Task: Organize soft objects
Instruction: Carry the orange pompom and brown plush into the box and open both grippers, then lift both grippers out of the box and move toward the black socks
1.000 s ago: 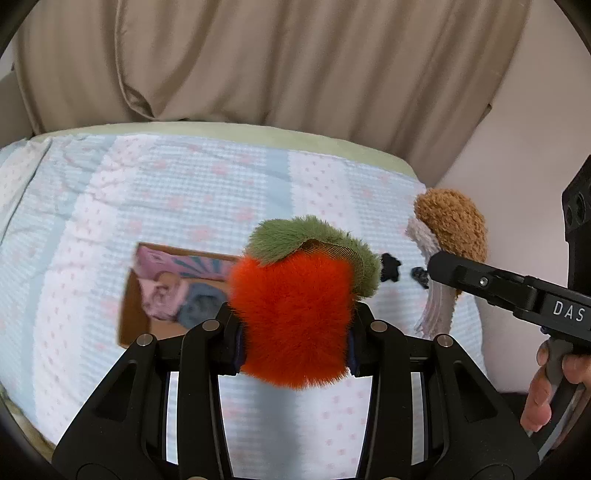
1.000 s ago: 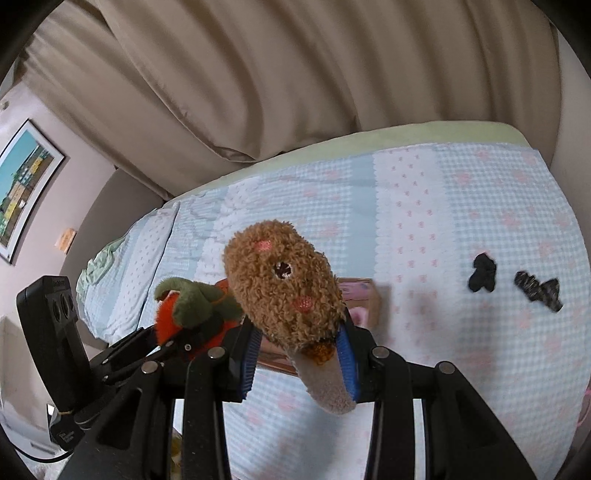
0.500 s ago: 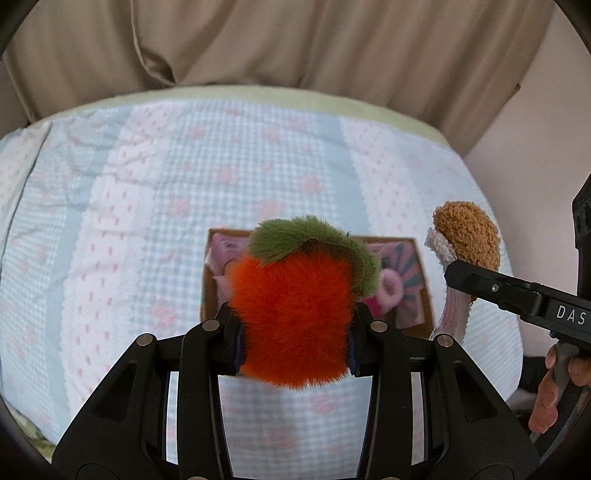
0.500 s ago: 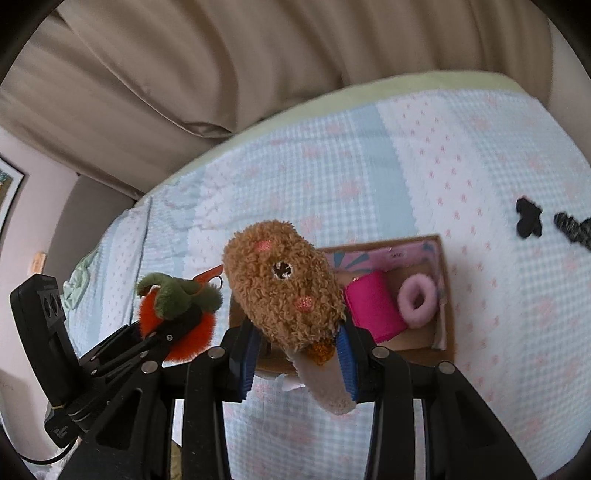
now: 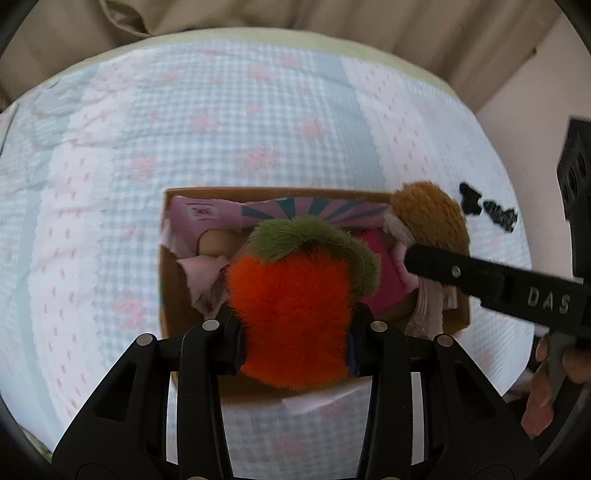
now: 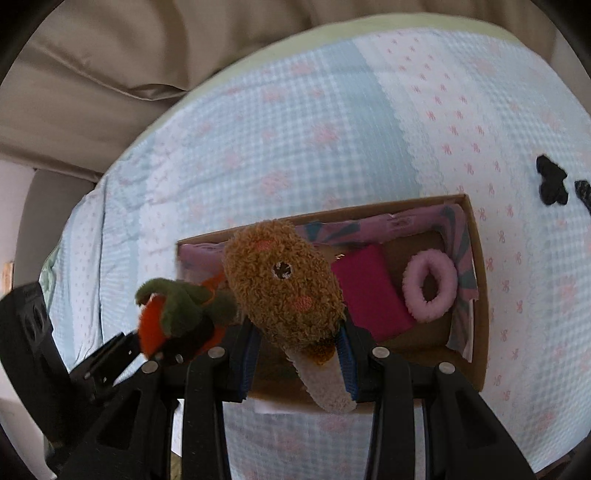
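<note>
Two grippers, each clamped on a plush toy, both over a cardboard box [image 5: 168,295] on a bed.

Left wrist view, left to right: pale blue and white bedspread [image 5: 110,166] with pink print fills the frame's left and top. Box sits centre, open top, lined with pink patterned paper [image 5: 207,214]. At the box's left end, a crumpled pale pink cloth [image 5: 203,273]. Lower centre: left gripper [image 5: 295,332], fingers closed narrow on an orange plush [image 5: 291,314] with a green leafy top; the plush hides the box's middle. Right of it, a magenta cloth [image 5: 384,291] inside the box. Further right, the right gripper [image 5: 436,264] enters from the frame's right edge, carrying a brown plush [image 5: 428,218] over the box's right end. Centre right, beyond the box: two small black items [image 5: 487,212] on the bedspread. Beige curtain [image 5: 332,18] along the top.

Right wrist view, left to right: left gripper [image 6: 177,341] at lower left with the orange plush [image 6: 151,325] pinched in it, over the box's left end. Centre: right gripper [image 6: 299,354], fingers squeezing the brown plush [image 6: 280,284] at its lower part, its cream tail hanging down between the blue pads [image 6: 347,365]. Plush face points up the frame; it sits above the box's [image 6: 476,295] near-left portion. Right of it, inside the box: magenta cloth [image 6: 369,291] lying flat, then a pink fluffy ring [image 6: 430,290] just beside it, near the right wall. Upper right edge: black items [image 6: 552,184] on the bedspread [image 6: 295,129], well apart from the box.
</note>
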A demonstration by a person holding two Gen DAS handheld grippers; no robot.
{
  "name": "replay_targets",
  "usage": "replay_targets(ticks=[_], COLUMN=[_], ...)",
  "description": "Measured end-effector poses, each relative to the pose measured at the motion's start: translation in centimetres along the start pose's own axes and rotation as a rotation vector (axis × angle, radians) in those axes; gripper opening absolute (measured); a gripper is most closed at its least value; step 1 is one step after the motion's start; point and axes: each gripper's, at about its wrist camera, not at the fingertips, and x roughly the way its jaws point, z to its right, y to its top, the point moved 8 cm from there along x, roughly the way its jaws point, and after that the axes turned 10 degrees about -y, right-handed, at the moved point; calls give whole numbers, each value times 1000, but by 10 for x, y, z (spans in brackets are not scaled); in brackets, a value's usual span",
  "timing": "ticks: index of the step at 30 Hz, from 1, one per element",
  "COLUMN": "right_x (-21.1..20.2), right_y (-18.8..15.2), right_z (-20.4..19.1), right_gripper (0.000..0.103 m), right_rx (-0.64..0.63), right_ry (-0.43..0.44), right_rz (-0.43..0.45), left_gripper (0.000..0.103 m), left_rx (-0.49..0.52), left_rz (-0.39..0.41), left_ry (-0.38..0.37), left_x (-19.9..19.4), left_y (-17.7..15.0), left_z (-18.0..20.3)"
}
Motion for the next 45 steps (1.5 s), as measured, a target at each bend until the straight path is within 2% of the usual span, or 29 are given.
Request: replay_targets(ticks=[5,11,13,14,15,16,17,18,20,23,30,38,45], right_x=[31,53,54,55,56,57,57,56,55,54,36,-9,-70], right_y=[6,5,7,9,12,14,16,18,19,15,11,1,-15], right_z=[8,14,13,12,11,12,13,13,15,16,11,6,1], right_gripper=[35,35,38,44,56,68,94,103,103,103,103,103,103], right_rx=[-1,9,4,-1,-2,-3,0,2,4,-8,-28,-32,-78], right_ry=[-18,-5,-5,-4,-10,-24,-26,-21,-21,-25,-31,-30,-64], right_rz=[-55,-114,-118,-118,-118,-116,-109,-99,-92,-104,-51,40,147], left_gripper=[36,38,60,89,102,103,103,103,103,103,103,103,103], left_rx=[18,66,73,76,80,86,98,107,115,100,94,87,95], left_rz=[-61,-119,-118,-118,-121,-122,-118,-125,-148,-140,-108,-40,43], left_ry=[32,47,61,62,61,63,73,86,92,97,101,95,102], left_x=[31,51,53,53,53,52,51,52,53,48,31,-12,-63], left_y=[-4,-10,-10,-9,-9,-9,-9,-10,-13,-13,-10,-17,-21], left_z=[-10,-9,-9,-9,-8,-6,-6,-6,-9,-11,-9,7,27])
